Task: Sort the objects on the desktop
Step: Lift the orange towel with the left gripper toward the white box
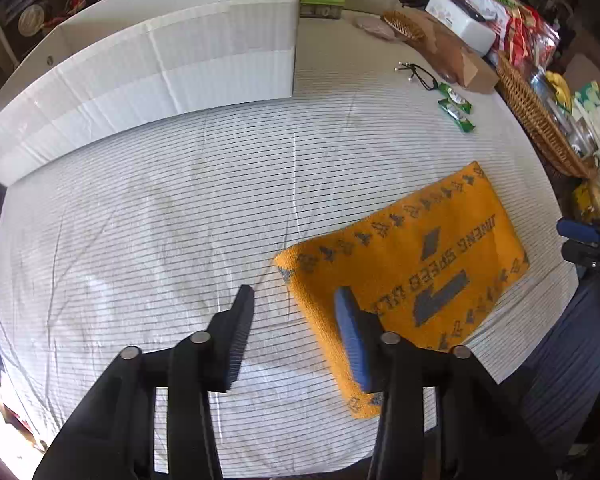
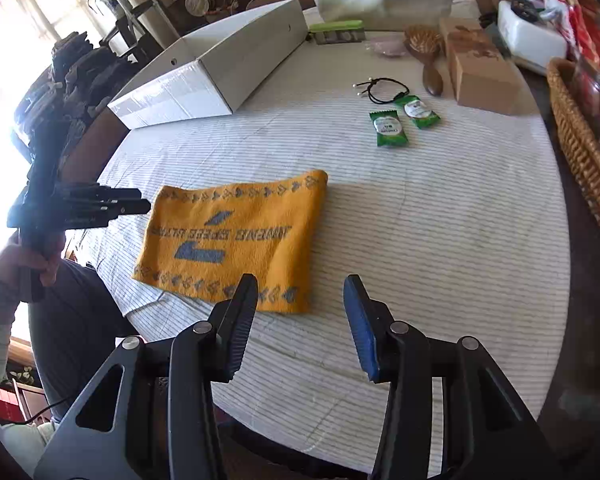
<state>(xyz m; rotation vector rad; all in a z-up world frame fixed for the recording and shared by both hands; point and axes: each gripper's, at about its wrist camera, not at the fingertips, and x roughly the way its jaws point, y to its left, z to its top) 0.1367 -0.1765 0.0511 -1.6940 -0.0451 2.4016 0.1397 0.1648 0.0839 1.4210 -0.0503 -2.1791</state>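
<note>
Nearest the cameras, on the striped tablecloth, lies the folded yellow towel, the landmark for everything else. Over its near-left corner hangs the left gripper, jaws spread and empty, one finger above the towel's edge and the other above bare cloth beside it. Off the towel's near-right corner hangs the right gripper, its jaws likewise parted with nothing between them, clear of the fabric. Grey woven lettering crosses the towel; "SPEED" can be read, the other words are unclear. Beyond the towel, to the right, two green sachets lie side by side, their print too small to read, with a black cord just behind them. Far beyond the towel, to the left, sits a white cardboard box; a wooden hairbrush lies far right.
</note>
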